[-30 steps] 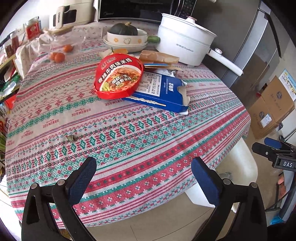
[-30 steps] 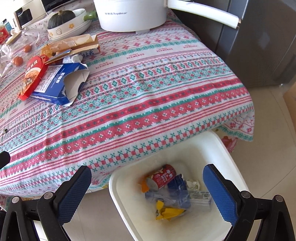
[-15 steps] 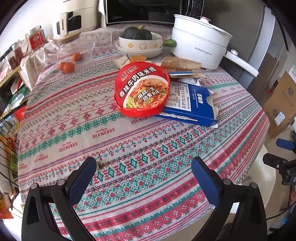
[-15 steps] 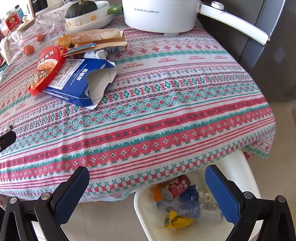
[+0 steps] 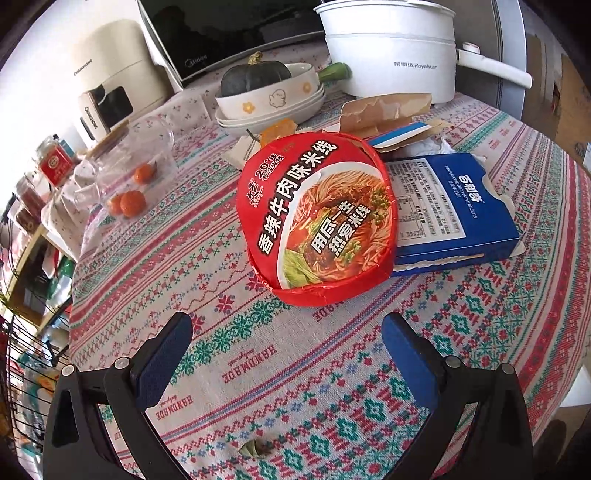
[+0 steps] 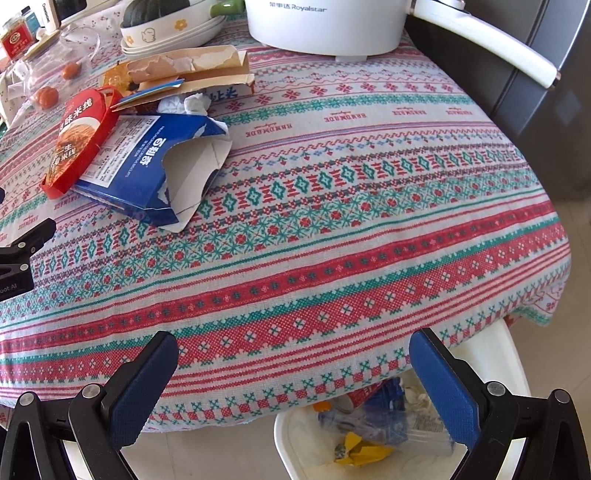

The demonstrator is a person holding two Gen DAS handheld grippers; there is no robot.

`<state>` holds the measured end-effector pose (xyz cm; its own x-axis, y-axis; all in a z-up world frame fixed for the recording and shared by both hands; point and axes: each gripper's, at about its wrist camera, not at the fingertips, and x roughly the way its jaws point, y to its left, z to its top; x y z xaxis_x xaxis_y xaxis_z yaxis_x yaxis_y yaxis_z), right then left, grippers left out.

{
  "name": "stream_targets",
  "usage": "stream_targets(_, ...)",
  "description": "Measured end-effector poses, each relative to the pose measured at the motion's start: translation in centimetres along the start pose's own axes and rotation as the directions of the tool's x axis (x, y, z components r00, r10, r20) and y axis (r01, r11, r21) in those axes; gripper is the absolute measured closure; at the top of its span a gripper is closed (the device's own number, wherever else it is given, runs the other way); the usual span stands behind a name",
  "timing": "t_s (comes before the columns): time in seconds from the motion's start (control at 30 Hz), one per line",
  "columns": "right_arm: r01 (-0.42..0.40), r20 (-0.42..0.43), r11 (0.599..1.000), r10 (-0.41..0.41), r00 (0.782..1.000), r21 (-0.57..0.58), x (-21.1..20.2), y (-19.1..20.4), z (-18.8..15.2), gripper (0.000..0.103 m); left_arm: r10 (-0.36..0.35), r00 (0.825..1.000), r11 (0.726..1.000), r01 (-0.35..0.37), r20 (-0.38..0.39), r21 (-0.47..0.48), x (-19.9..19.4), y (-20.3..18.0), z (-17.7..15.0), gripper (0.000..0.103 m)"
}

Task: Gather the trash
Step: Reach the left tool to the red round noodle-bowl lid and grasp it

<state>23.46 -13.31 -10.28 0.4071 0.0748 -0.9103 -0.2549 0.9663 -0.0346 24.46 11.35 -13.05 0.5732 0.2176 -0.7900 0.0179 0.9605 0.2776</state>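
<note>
A red instant-noodle bowl lid leans on a torn blue biscuit box in the middle of the patterned tablecloth. Behind them lie torn brown paper packaging and crumpled white tissue. My left gripper hovers open just in front of the lid, nothing between its fingers. My right gripper is open at the table's near edge, above a white trash bin holding wrappers and a can. The lid and box sit far left in the right wrist view.
A white electric pot with a long handle, stacked bowls holding a dark squash, a glass container with oranges, a microwave and jars crowd the table's far side. A small brown scrap lies near the left gripper.
My left gripper has moved forward over the table toward the red lid, which now looms large. My right gripper has lifted from above the bin to the table's edge.
</note>
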Motion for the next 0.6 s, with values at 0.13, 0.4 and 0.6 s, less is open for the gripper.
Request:
stream_targets(0.13, -0.016, -0.011, 0.999, 0.017, 1.000, 0.043, 0.6, -0.9, 0.3, 0.001, 0.017, 1.000, 1.000, -0.016, 0.011, -0.002, 1.1, -0.1, 0.4, 0.001)
stream_targets(0.4, -0.025, -0.016, 0.998, 0.026, 1.000, 0.065, 0.9, -1.5, 0.3, 0.001, 0.027, 0.999, 0.991, -0.033, 0.047, 0.129, 1.4, -1.7, 1.7, 0.031)
stream_targets(0.6, -0.011, -0.029, 0.999, 0.012, 1.000, 0.046, 1.3, -1.2, 0.1, 0.001, 0.011, 0.997, 0.986, -0.023, 0.070, 0.167, 0.3, -2.2, 2.1, 0.072)
